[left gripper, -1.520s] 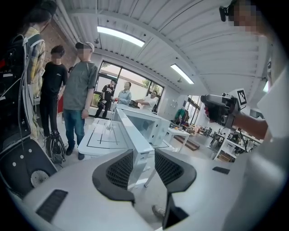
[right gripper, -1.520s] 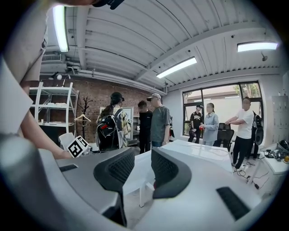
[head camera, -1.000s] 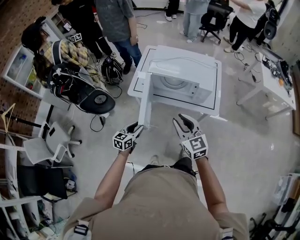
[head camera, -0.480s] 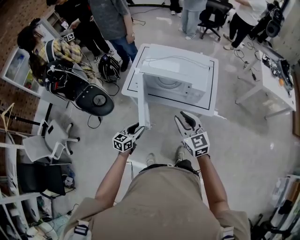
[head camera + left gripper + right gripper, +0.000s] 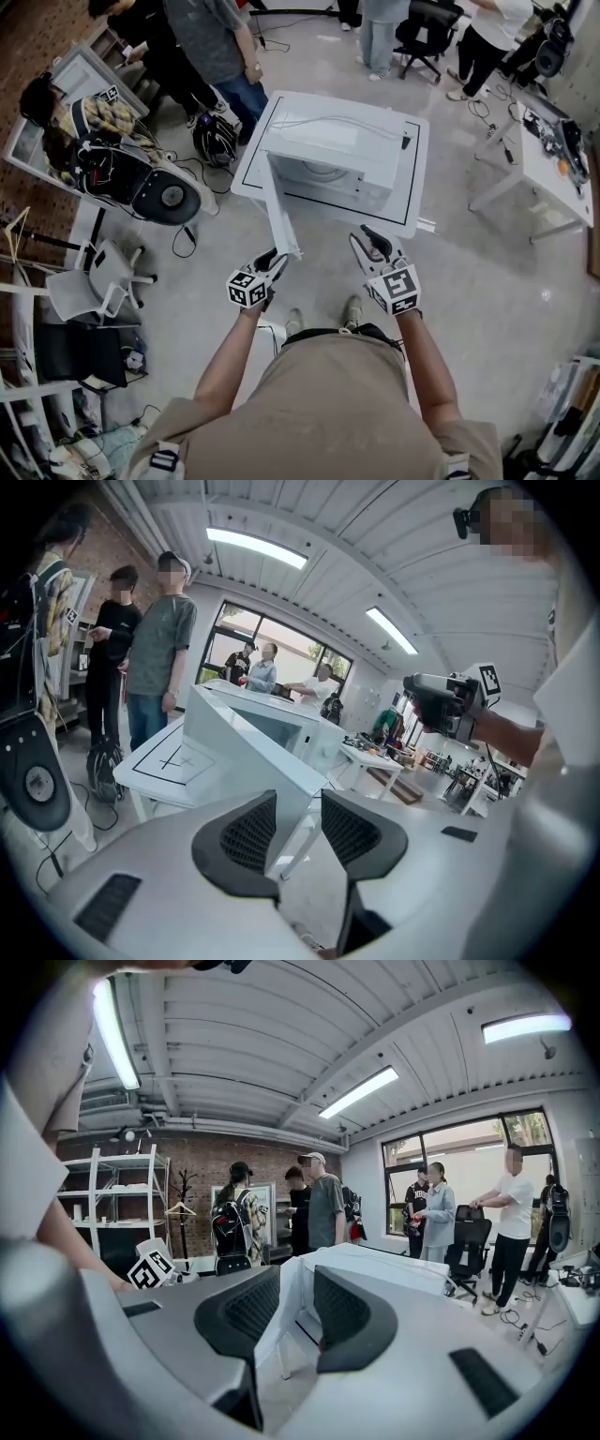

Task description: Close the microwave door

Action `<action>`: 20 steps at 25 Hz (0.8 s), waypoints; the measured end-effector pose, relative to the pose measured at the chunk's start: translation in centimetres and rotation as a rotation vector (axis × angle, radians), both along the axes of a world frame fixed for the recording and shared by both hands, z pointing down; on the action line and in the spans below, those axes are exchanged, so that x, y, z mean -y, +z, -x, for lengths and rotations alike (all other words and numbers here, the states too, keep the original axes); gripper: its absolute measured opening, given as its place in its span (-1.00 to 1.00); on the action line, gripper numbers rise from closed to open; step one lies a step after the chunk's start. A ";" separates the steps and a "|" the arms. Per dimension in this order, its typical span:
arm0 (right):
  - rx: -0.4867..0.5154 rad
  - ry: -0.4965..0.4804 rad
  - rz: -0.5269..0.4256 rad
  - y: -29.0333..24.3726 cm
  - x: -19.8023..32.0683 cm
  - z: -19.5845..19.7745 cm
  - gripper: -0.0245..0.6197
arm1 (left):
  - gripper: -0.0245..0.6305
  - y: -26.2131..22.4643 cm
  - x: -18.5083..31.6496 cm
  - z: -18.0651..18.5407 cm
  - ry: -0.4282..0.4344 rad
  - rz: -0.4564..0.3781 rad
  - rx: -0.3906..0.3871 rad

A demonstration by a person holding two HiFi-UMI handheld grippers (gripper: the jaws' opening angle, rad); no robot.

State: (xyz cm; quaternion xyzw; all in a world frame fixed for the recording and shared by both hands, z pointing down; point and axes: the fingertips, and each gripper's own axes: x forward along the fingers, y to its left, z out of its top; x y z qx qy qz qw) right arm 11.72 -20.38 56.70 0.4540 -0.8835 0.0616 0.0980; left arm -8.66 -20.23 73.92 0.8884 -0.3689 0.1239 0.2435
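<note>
The white microwave sits on a white table, its door swung wide open toward me. In the head view my left gripper hangs just left of the door's free edge, jaws apart and empty. The left gripper view shows the door past the gap of my left gripper, with no pad pressing on it. My right gripper is open in front of the table's near edge, right of the door. In its own view, my right gripper frames the door edge-on.
Several people stand beyond the table at the top left and top right. A black chair with bags is at the left, a grey office chair nearer. Another white table stands at the right.
Both grippers have travelled along with me; the table and microwave have slid up and left in the head view. The left gripper stays by the door's free edge. Jaw gaps look unchanged.
</note>
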 end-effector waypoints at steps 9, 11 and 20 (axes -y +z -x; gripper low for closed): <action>0.005 -0.003 0.008 0.7 0.0 -4.4 -0.56 | -0.50 0.7 1.3 -3.9 -0.030 0.022 0.061; 0.006 -0.006 0.008 0.8 0.0 -5.1 -0.56 | -0.50 0.8 1.5 -4.8 -0.025 0.023 0.070; 0.010 -0.017 -0.002 0.7 0.5 -7.7 -0.56 | -0.49 0.9 2.8 -7.8 -0.034 0.035 0.077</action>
